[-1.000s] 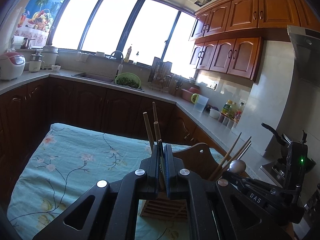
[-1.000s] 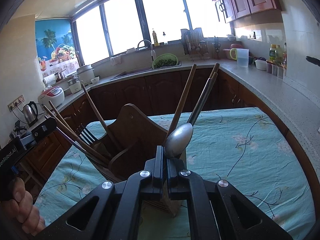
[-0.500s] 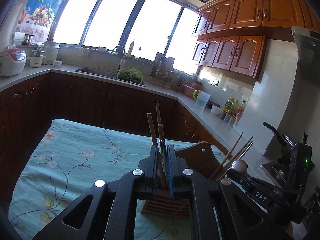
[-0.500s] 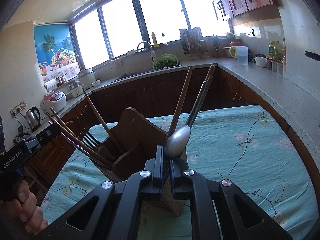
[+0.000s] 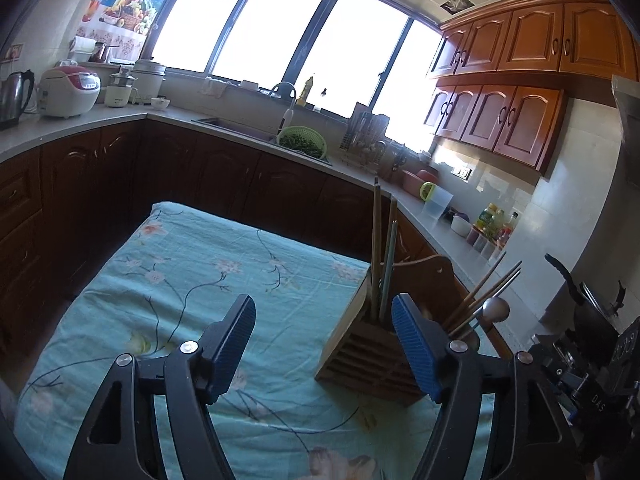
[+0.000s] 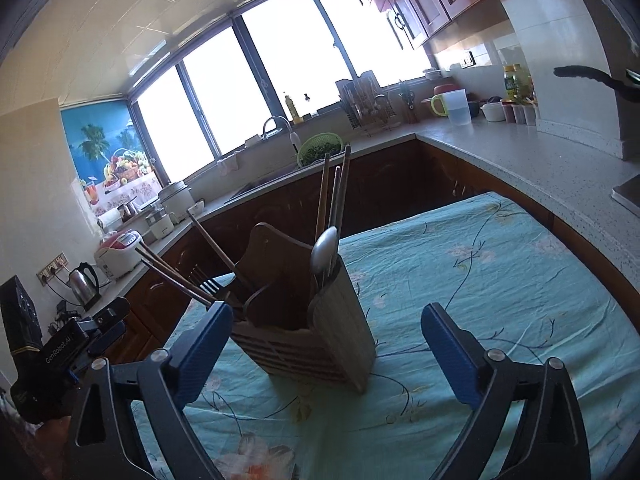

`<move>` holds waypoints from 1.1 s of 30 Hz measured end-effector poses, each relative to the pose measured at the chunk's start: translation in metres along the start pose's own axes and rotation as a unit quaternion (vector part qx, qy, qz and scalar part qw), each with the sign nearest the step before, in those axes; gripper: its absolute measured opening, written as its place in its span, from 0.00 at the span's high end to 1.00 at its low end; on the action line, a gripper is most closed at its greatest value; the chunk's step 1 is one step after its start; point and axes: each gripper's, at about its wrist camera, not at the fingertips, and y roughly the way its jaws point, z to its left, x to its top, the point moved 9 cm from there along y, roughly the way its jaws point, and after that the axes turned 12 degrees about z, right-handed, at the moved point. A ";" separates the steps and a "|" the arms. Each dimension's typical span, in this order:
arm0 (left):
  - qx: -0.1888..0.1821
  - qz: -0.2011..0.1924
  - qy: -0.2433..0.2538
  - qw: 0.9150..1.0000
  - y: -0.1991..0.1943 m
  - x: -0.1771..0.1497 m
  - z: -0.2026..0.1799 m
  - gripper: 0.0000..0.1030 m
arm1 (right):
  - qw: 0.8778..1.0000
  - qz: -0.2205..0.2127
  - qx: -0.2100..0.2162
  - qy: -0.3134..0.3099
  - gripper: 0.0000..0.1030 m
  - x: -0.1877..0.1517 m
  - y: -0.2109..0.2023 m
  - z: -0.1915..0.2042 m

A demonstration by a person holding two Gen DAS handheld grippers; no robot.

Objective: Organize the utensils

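A wooden utensil holder [image 5: 372,356] stands on the table with a floral teal cloth [image 5: 192,280]. Chopsticks [image 5: 378,248] stand upright in its near compartment, and a metal spoon [image 5: 495,309] with more chopsticks leans out of the far one. My left gripper [image 5: 324,320] is just short of the holder, its jaws opening and touching nothing. In the right wrist view the holder [image 6: 320,340], spoon [image 6: 325,248], chopsticks [image 6: 334,196] and a fork [image 6: 208,284] show. My right gripper [image 6: 326,320] is opening wide, with the holder ahead between its jaws and untouched.
A dark-fronted L-shaped counter [image 5: 224,124] runs behind the table, with a sink, a green colander [image 5: 303,142], a rice cooker [image 5: 68,90] and a kettle. The other handheld gripper [image 6: 68,344] is at the left of the right wrist view. Bare cloth [image 6: 500,280] lies right of the holder.
Both grippers went from shut to wide open. The left let go of a chopstick and the right let go of the spoon; both now stand in the holder. Both grippers pulled back and rolled.
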 end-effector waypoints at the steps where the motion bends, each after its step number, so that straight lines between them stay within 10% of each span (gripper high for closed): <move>1: 0.001 0.006 -0.004 1.000 -0.004 -0.008 0.003 0.29 | 1.000 0.005 0.000 -0.001 0.03 -0.008 -0.001 0.000; 14: 0.020 0.026 -0.017 0.999 -0.084 -0.084 0.020 0.22 | 0.999 0.033 -0.011 -0.022 0.03 -0.090 -0.036 0.008; 33: 0.021 0.012 0.012 1.000 -0.163 -0.117 0.012 0.16 | 0.997 -0.012 -0.017 -0.079 0.02 -0.114 -0.090 0.040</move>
